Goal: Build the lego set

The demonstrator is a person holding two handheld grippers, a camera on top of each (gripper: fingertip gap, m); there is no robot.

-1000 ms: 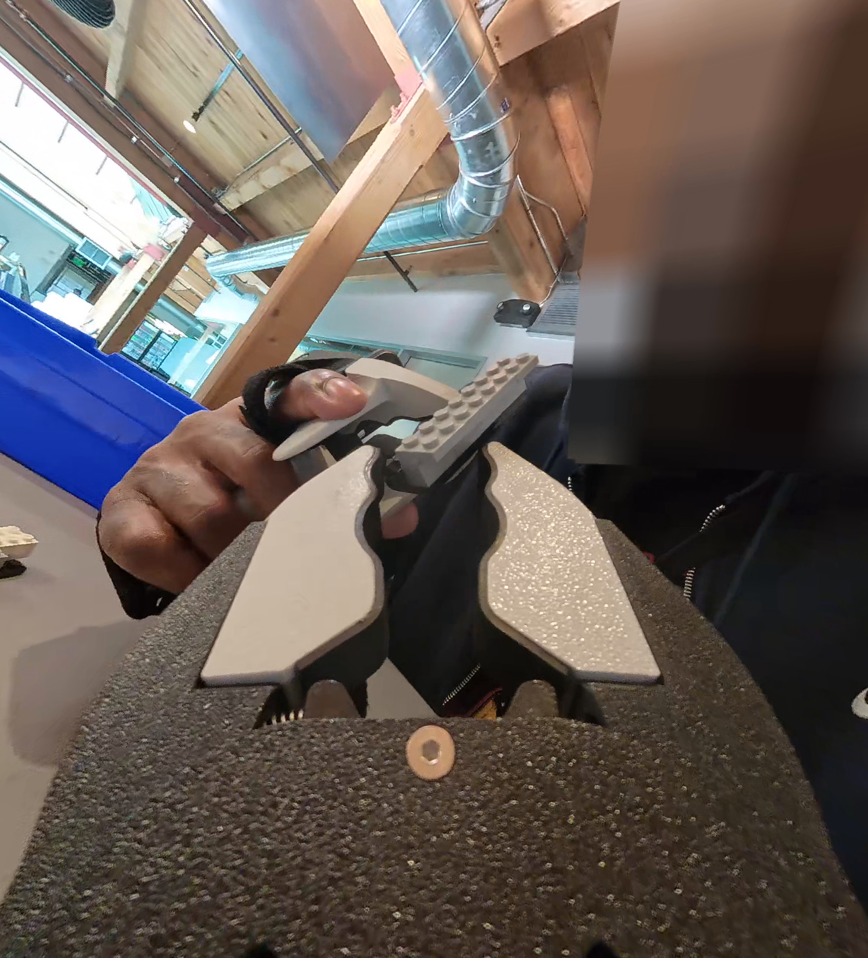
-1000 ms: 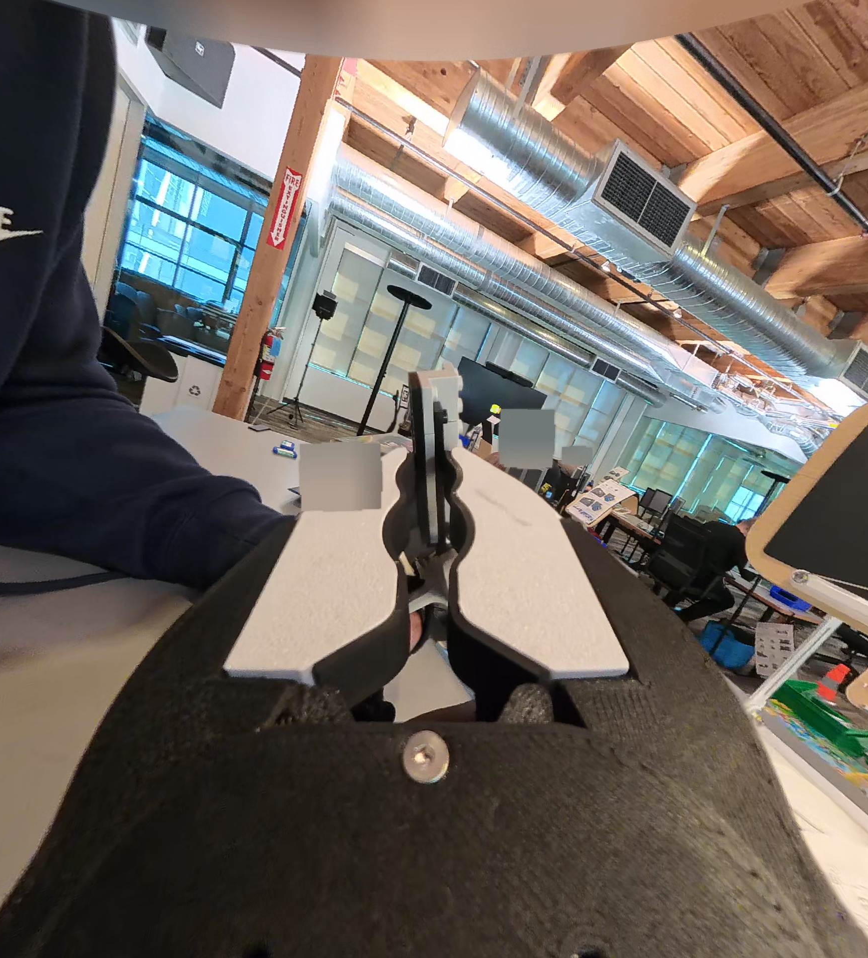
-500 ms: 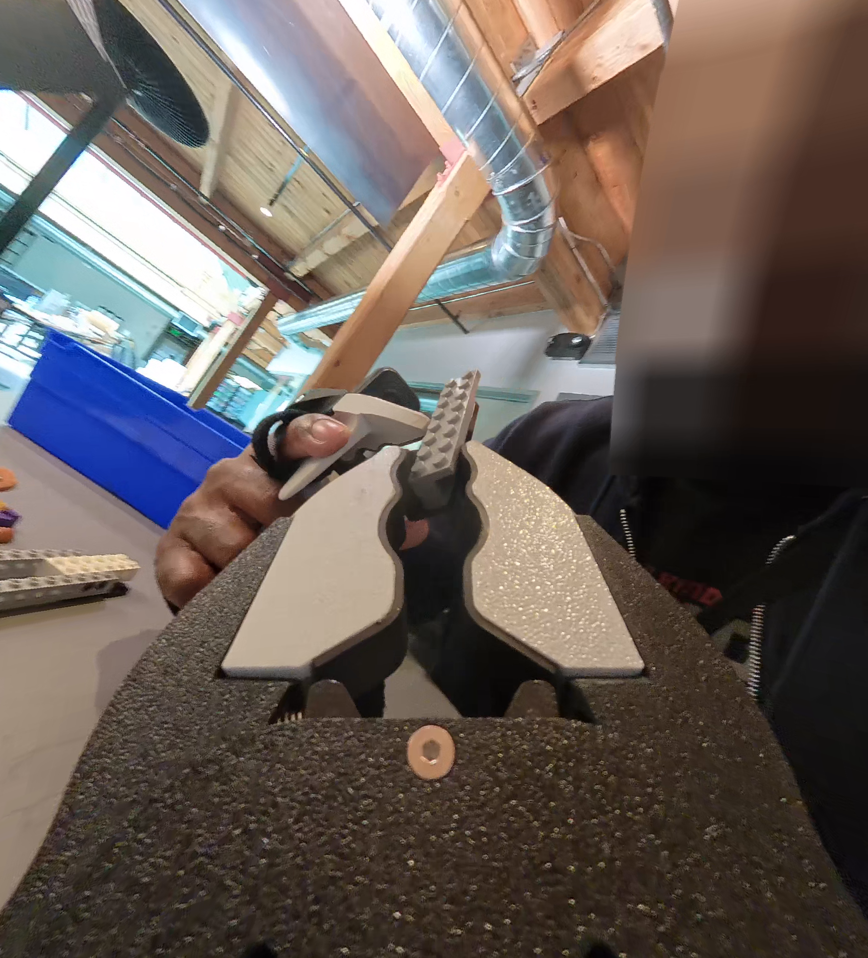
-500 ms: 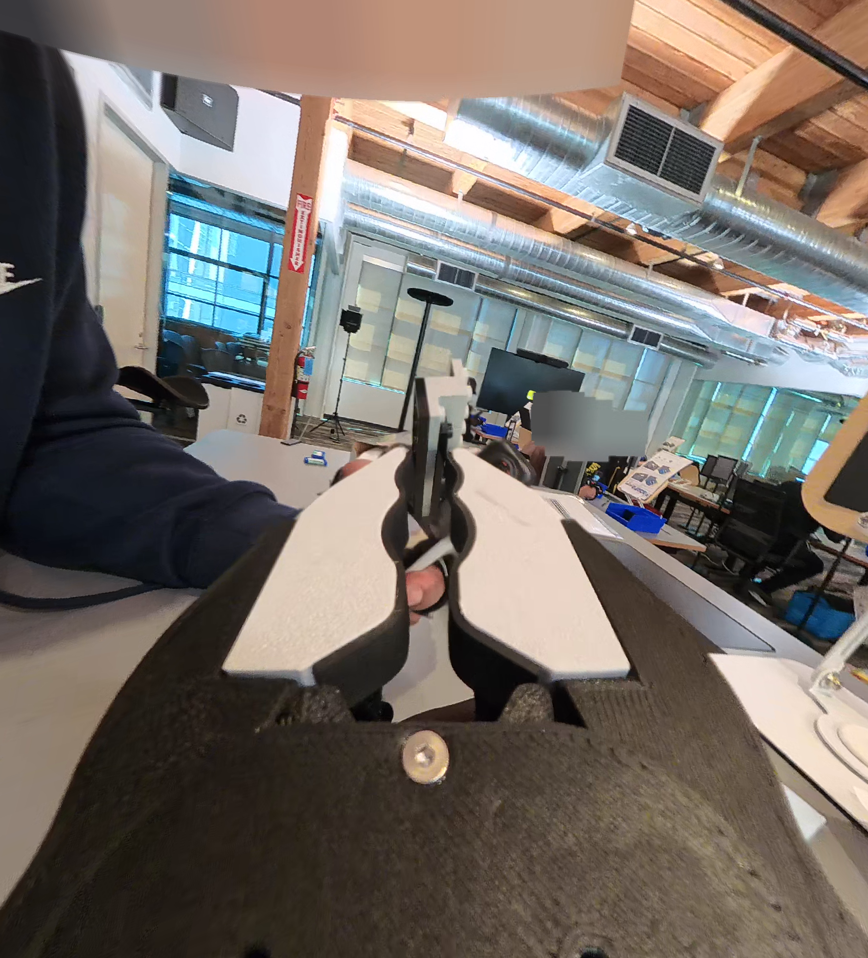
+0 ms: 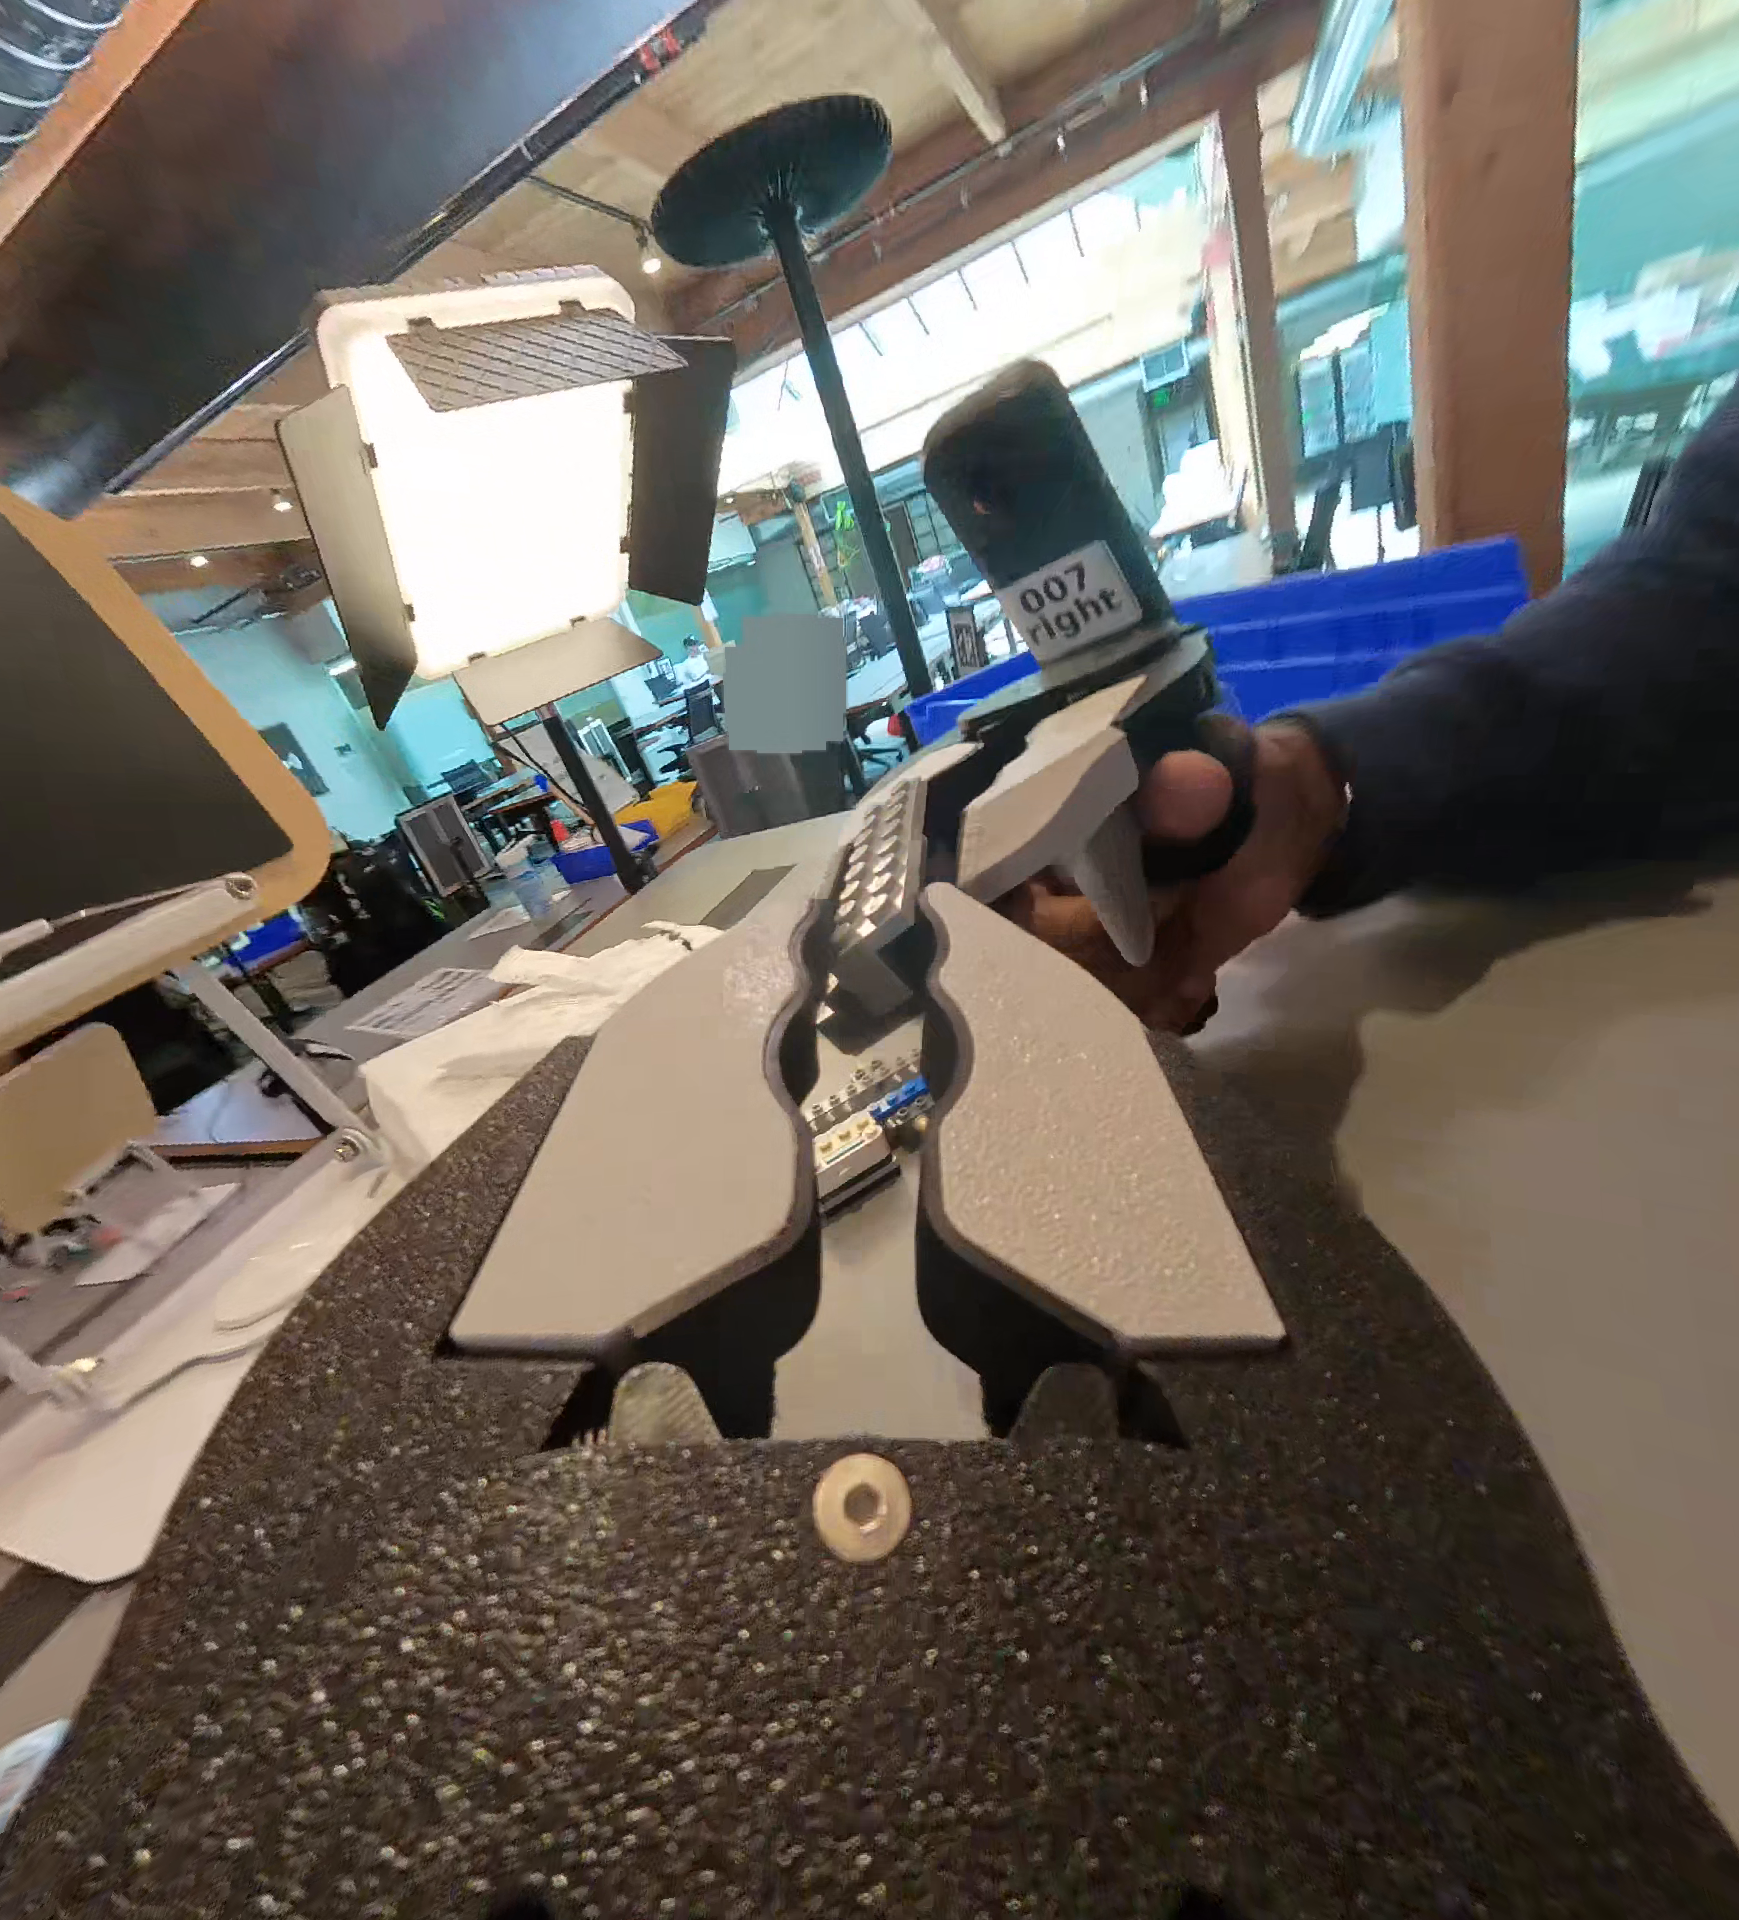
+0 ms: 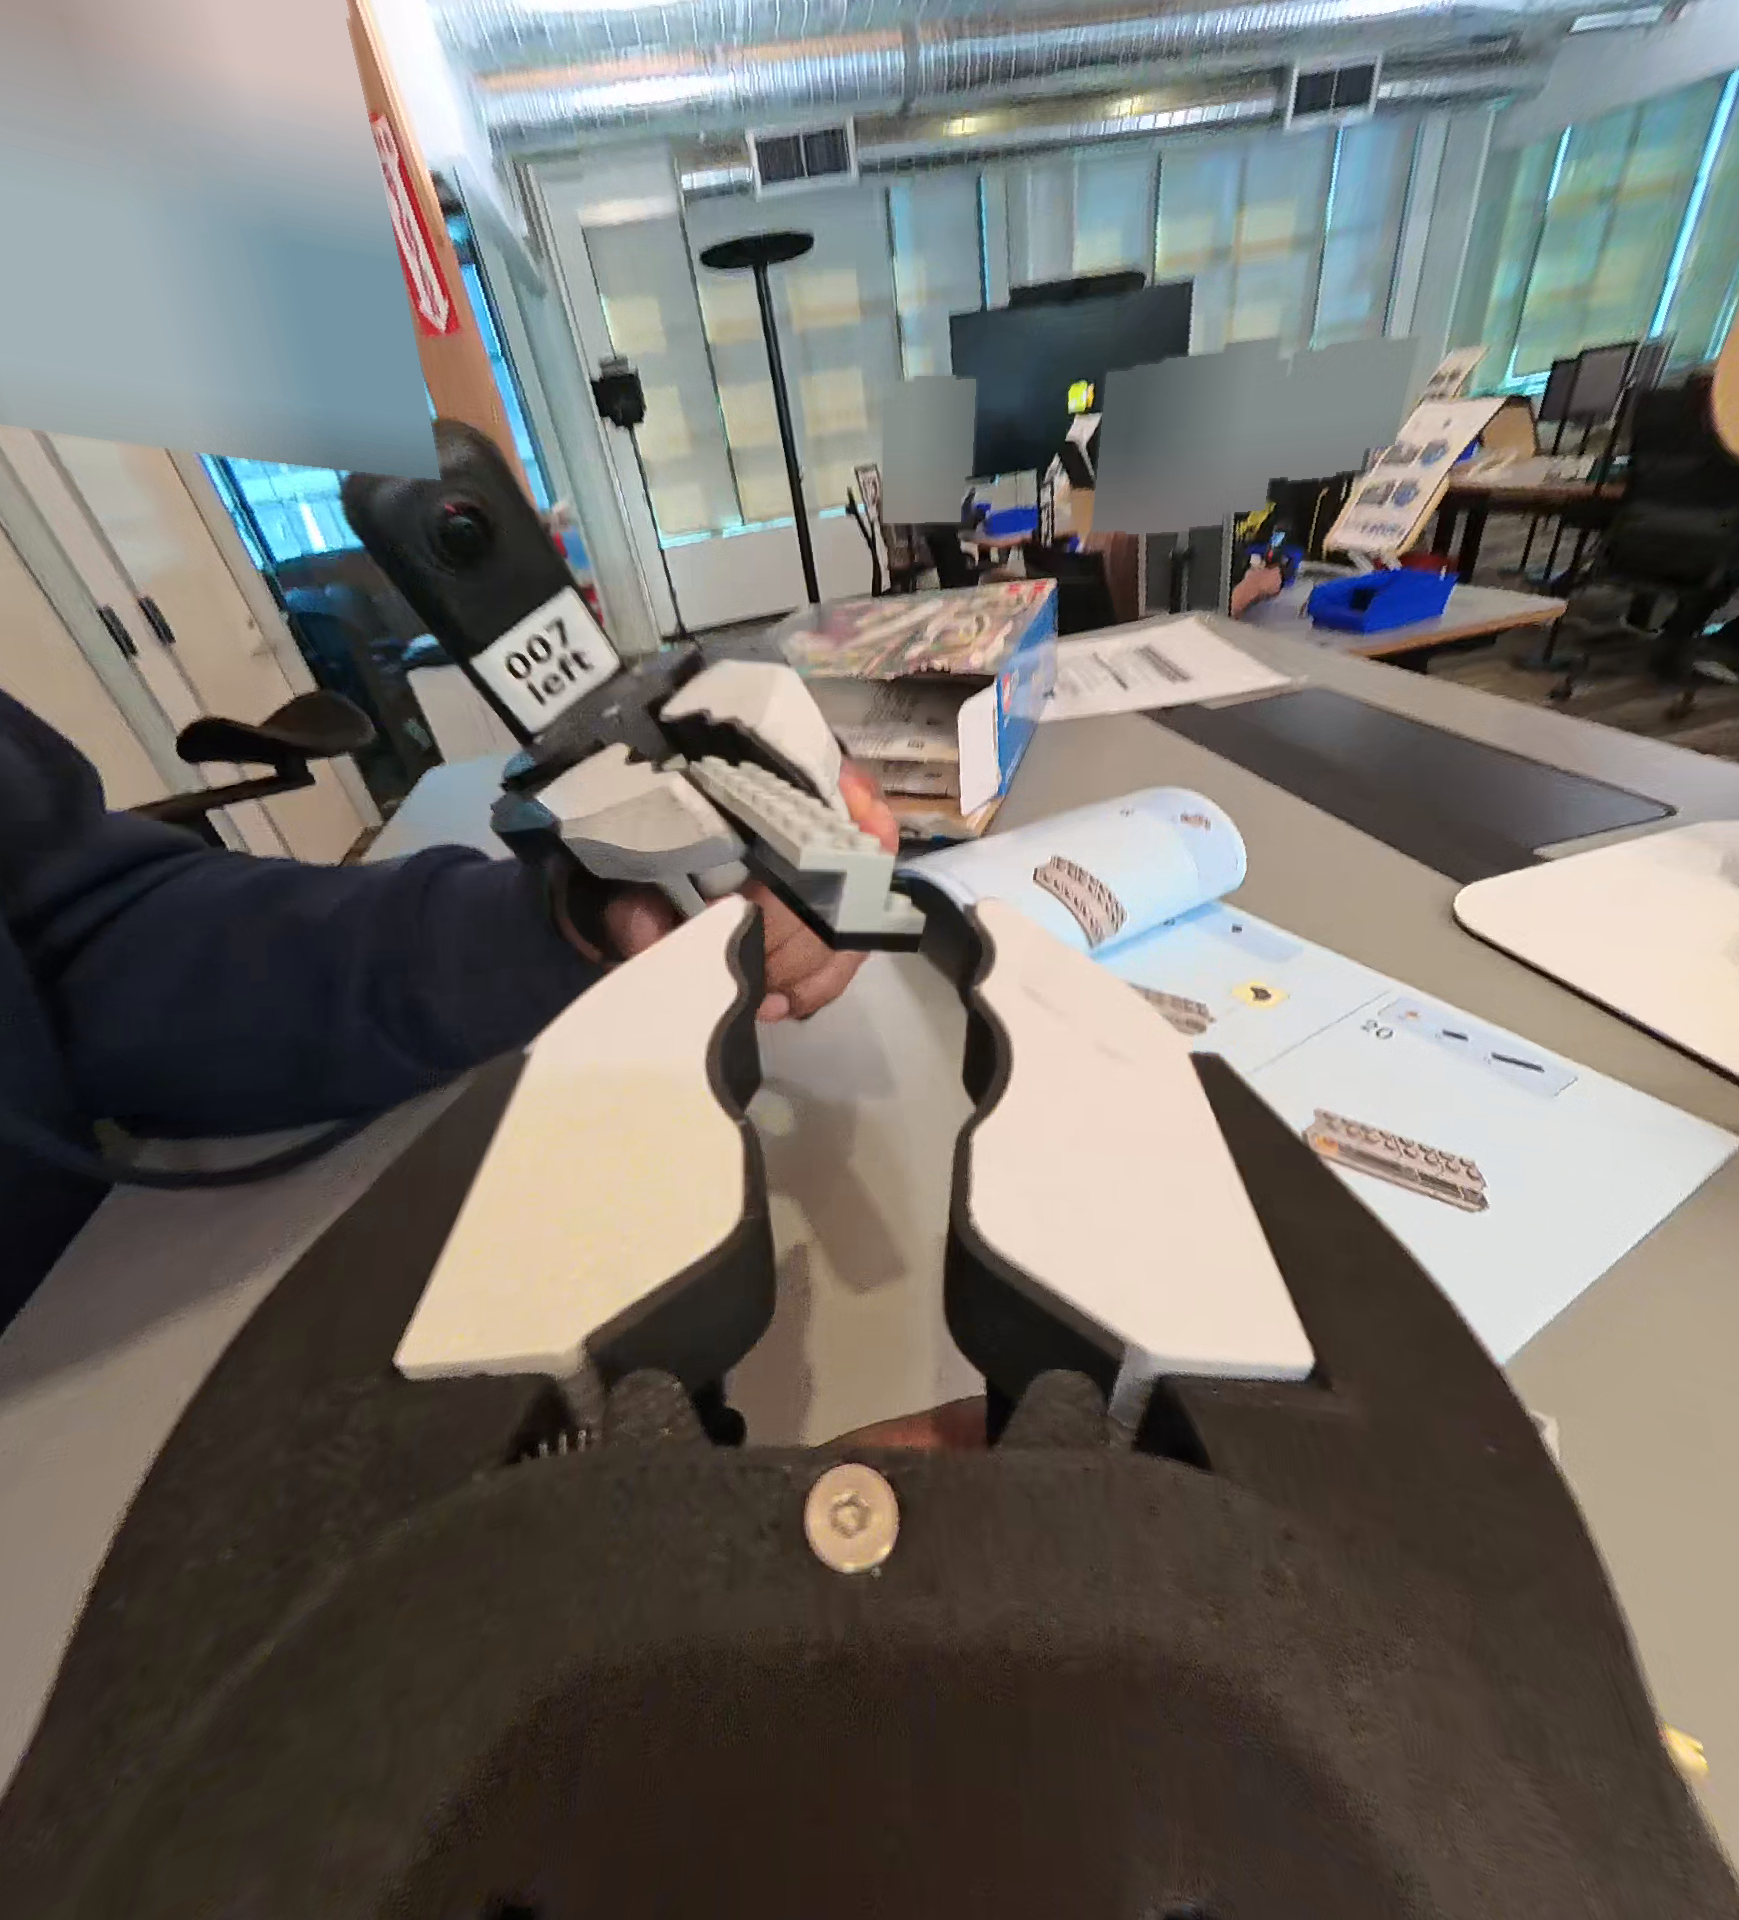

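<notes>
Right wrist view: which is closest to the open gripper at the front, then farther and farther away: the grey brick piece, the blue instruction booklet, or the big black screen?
From the right gripper:
1. Grey brick piece, just beyond the fingertips, clamped in the left gripper.
2. Blue instruction booklet, open on the table, to the right.
3. Big black screen, far across the room.

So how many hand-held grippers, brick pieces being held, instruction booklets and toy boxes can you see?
Hand-held grippers: 2, left and right
Grey brick pieces held: 1, in the left gripper
Open instruction booklets: 1
Toy boxes: 1
Total: 5
</notes>
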